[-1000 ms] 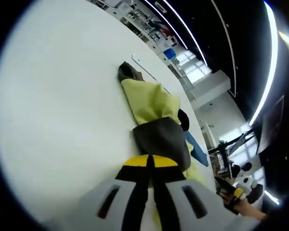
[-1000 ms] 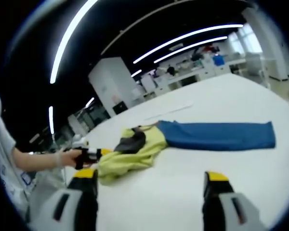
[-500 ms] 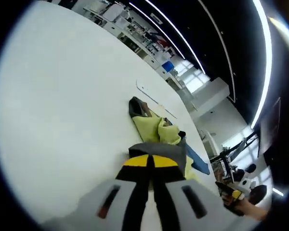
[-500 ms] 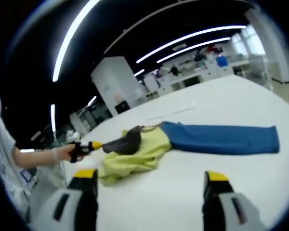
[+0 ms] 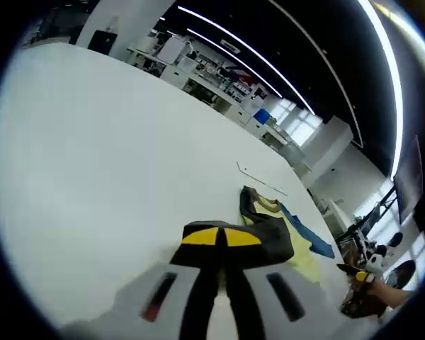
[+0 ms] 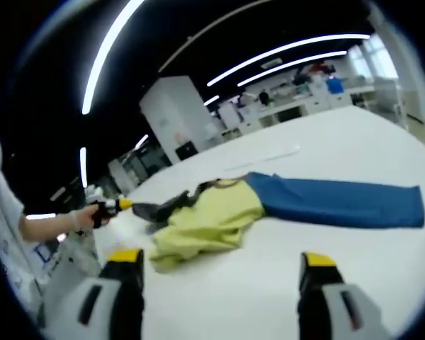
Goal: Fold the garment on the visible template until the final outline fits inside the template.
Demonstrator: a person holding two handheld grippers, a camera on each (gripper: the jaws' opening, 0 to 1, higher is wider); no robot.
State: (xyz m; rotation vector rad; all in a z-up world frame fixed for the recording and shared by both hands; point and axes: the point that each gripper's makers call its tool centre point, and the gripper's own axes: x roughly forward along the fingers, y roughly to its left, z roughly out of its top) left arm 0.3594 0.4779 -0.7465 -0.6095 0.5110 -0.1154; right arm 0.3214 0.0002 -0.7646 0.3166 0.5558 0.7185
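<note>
A wide white counter [image 5: 92,156] carries the garment [image 6: 219,216], which is seen in the right gripper view as a crumpled yellow body with a long blue part [image 6: 340,202] laid flat toward the right and a dark grey part [image 6: 163,207] drawn out to the left. A thin pale strip [image 6: 265,159] lies on the counter just beyond the garment; in the left gripper view the same strip [image 5: 262,180] is seen beyond the cloth. Whether it is part of a template cannot be told.

The left gripper [image 5: 222,239] is closed, its yellow-tipped jaws pressed together on a dark grey fold [image 5: 273,237] of the garment. In the right gripper view this gripper [image 6: 113,207] is seen at the left, held in a person's hand [image 6: 81,218], with the grey cloth stretched from its tip.

The right gripper [image 6: 223,273] is held wide apart above bare counter, near the yellow cloth, with nothing between its jaws.

Beyond the counter, desks and shelving [image 5: 198,64] are seen under long ceiling lights [image 6: 283,57]. Nothing is seen lying over the garment.
</note>
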